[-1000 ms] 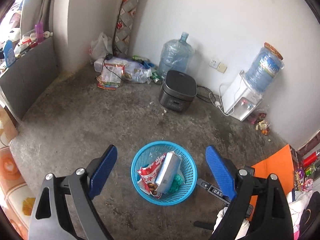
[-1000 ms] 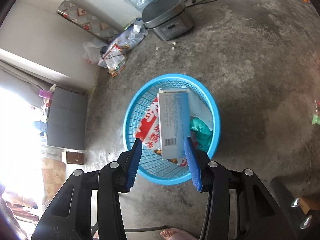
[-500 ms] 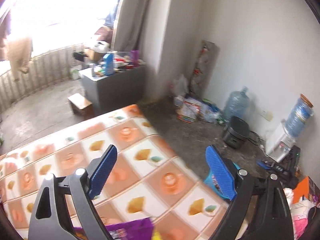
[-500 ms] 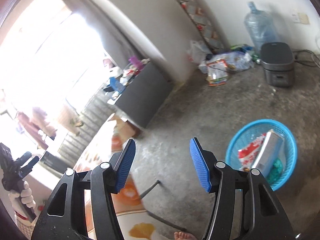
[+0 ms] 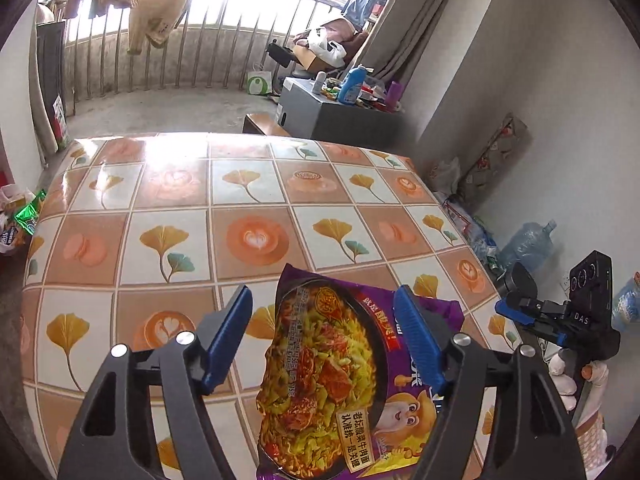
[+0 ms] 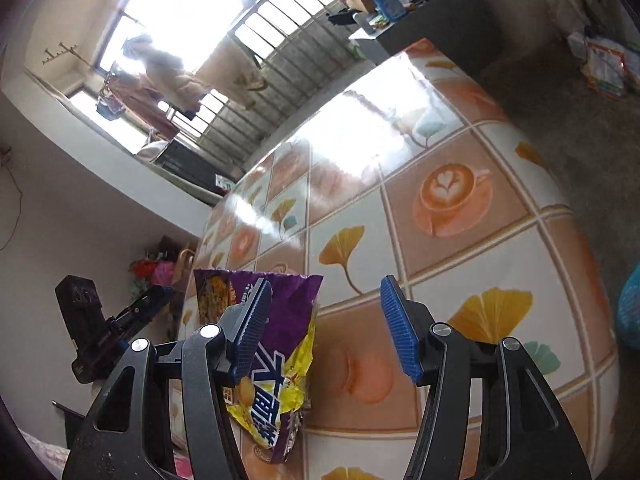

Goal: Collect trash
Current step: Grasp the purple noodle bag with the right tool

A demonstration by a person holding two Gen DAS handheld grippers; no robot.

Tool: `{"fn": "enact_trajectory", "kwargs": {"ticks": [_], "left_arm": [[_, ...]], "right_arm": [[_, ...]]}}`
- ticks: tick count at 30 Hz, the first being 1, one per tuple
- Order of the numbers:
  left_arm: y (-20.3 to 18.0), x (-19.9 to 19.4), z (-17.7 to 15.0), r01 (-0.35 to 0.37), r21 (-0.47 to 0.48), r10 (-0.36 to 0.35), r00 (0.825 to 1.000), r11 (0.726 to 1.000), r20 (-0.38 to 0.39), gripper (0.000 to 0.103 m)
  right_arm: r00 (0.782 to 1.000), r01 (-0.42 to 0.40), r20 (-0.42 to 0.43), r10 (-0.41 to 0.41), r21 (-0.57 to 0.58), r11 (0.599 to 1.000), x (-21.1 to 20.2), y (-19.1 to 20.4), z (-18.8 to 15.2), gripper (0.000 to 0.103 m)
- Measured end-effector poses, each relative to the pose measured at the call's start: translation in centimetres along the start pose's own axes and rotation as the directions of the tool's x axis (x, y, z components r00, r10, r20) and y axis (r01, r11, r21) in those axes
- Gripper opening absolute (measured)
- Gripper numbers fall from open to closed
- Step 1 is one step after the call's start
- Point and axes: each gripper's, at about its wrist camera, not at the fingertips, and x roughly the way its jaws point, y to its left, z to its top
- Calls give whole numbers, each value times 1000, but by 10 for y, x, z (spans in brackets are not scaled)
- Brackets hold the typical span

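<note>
A purple instant-noodle packet (image 5: 320,380) lies on the table's tile-patterned cloth (image 5: 180,200) near its front edge. My left gripper (image 5: 322,320) straddles the packet and its jaws are closing. The right finger (image 5: 416,344) overlaps the packet's edge, while the left finger (image 5: 228,340) stands clear of it. In the right wrist view my right gripper (image 6: 326,328) hovers open over the cloth (image 6: 460,240), with the packet (image 6: 280,364) under its left finger (image 6: 250,328). Each view shows the other gripper at its edge: the right gripper (image 5: 520,308) and the left gripper (image 6: 140,308).
A grey cabinet (image 5: 320,112) crowded with bottles stands beyond the table by the barred window. Water jugs (image 5: 524,244) and bags sit along the right wall. A green wrapper (image 5: 26,216) lies on the floor at left. A blue rim (image 6: 630,312), perhaps the basket, shows far right.
Both grippers have swung away from the blue basket on the floor and up over the table. The purple packet now lies between the left fingers, which have narrowed. The right jaws have widened a little.
</note>
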Motion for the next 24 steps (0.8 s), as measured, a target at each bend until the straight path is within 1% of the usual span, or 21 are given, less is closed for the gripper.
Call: {"fn": "enact_trajectory", "kwargs": {"ticks": [1,2,3,4,6,8,11,13,16,17,18,19,21,23,24], "left_arm": [[3,2,-3,8,-9,-8,1000,1000,-2,62],[5,5,-5,27,-20,-27,1000,999,-8,60],[7,8,-7,51,-30,-52,998,998,-21,56],[8,11,-11,73,-33,-74,997,997,-36,52],[8,19,-19,91,-18,-91,994,996,-58,46],[4,29,-28,77,16,-76,994,997,-79,43],[1,44,-42,24,59,-17,993,998,-117,39],[3,46,-45,38,42,-34,994,998,-106,39],[7,47,-44,53,35,-49,993,998,-108,39],[8,47,-45,57,35,-53,993,998,-107,39],[9,47,-45,61,33,-57,993,998,-107,39],[9,48,-45,62,33,-59,993,998,-107,39],[8,47,-45,62,33,-58,993,998,-104,39],[9,47,-44,61,28,-58,993,998,-101,39],[9,45,-43,64,30,-61,994,998,-95,39]], "right_arm": [[1000,16,-23,-16,-4,1000,7,3,-3,55],[999,29,-45,-29,-3,1000,14,4,-2,55],[997,36,-65,-35,4,999,19,4,-4,55],[996,38,-84,-37,16,999,24,4,-6,55],[992,41,-124,-35,46,998,31,3,-9,55],[990,0,-143,10,69,998,33,3,-12,54],[980,-55,-187,72,94,994,32,11,-16,52],[976,-78,-199,93,80,994,29,18,-14,48],[970,-157,-182,162,42,987,21,35,-9,43],[969,-169,-177,171,25,985,20,40,-8,39],[971,-166,-174,165,4,986,21,46,-7,33],[974,-153,-173,149,-14,988,23,50,-6,29],[979,-118,-172,107,-54,992,29,60,-7,7],[983,-100,-160,86,-81,992,33,64,-9,2],[986,-107,-141,93,-90,990,32,66,-9,1]]}}
